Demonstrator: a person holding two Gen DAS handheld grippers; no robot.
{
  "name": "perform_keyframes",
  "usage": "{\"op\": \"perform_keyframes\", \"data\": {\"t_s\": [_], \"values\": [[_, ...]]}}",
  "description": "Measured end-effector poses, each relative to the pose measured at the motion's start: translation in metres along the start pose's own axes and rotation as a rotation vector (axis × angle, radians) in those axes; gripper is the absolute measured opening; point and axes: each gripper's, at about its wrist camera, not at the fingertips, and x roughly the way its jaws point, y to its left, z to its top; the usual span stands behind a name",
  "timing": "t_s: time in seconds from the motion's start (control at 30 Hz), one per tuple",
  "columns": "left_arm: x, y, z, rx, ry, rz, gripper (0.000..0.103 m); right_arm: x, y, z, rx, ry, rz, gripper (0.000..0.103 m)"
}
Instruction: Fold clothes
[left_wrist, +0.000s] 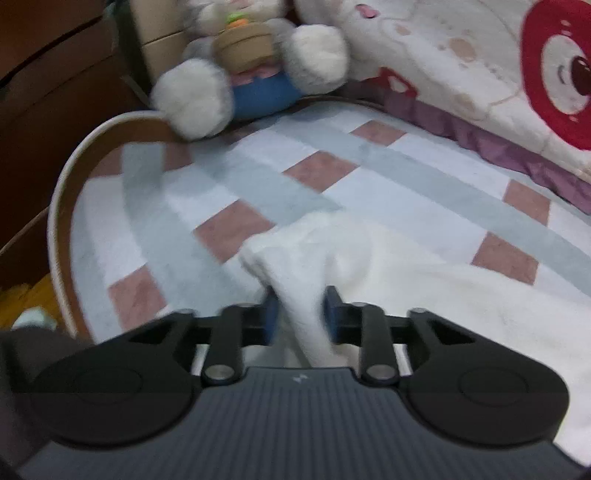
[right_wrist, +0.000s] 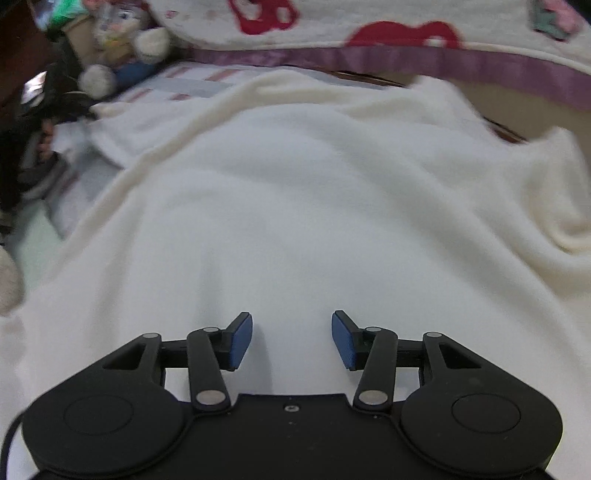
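A white fleecy garment (left_wrist: 424, 295) (right_wrist: 295, 203) lies spread over a checked bed cover (left_wrist: 258, 177). In the left wrist view one edge of it rises as a ridge into my left gripper (left_wrist: 300, 306), and the cloth fills the gap between the blue pads, touching both. My right gripper (right_wrist: 291, 336) hovers low over the garment's broad middle, open, with nothing between its fingers. At the left edge of the right wrist view, a person's hand (right_wrist: 44, 142) holds the dark left gripper beside the garment's far corner.
A plush toy (left_wrist: 251, 66) (right_wrist: 122, 55) sits at the head of the bed. A cream blanket with red prints and a purple hem (left_wrist: 461, 55) (right_wrist: 332, 22) borders the far side. The bed's rounded wooden rim (left_wrist: 62, 192) curves on the left, with a cardboard box (left_wrist: 159, 37) behind.
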Motion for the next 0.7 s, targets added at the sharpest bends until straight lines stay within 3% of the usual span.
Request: {"op": "perform_keyframes", "data": {"t_s": [0.07,0.1,0.2,0.3,0.43,0.57,0.7], "values": [[-0.025,0.0,0.002,-0.027,-0.048,0.026,0.053,-0.015,-0.021,-0.012,0.047,-0.015,-0.077,0.053],[-0.042,-0.003,0.004,-0.038,-0.077,0.0,0.055,-0.024,-0.033,-0.018,0.089,-0.03,-0.111,0.053],[-0.093,-0.033,0.004,0.003,-0.143,-0.174,0.058,-0.051,-0.067,-0.036,0.227,-0.099,-0.215,0.053],[-0.132,-0.086,-0.005,0.101,-0.109,-0.379,0.058,-0.063,-0.083,-0.049,0.258,-0.135,-0.327,0.053],[-0.16,-0.172,-0.032,0.187,0.08,-0.633,0.058,-0.06,-0.084,-0.049,0.192,-0.112,-0.403,0.053],[-0.18,-0.239,-0.083,0.318,0.151,-0.75,0.058,-0.053,-0.088,-0.04,0.151,-0.119,-0.438,0.054],[-0.196,-0.262,-0.13,0.488,0.104,-0.821,0.058,-0.057,-0.107,-0.027,0.187,-0.162,-0.474,0.054]]}}
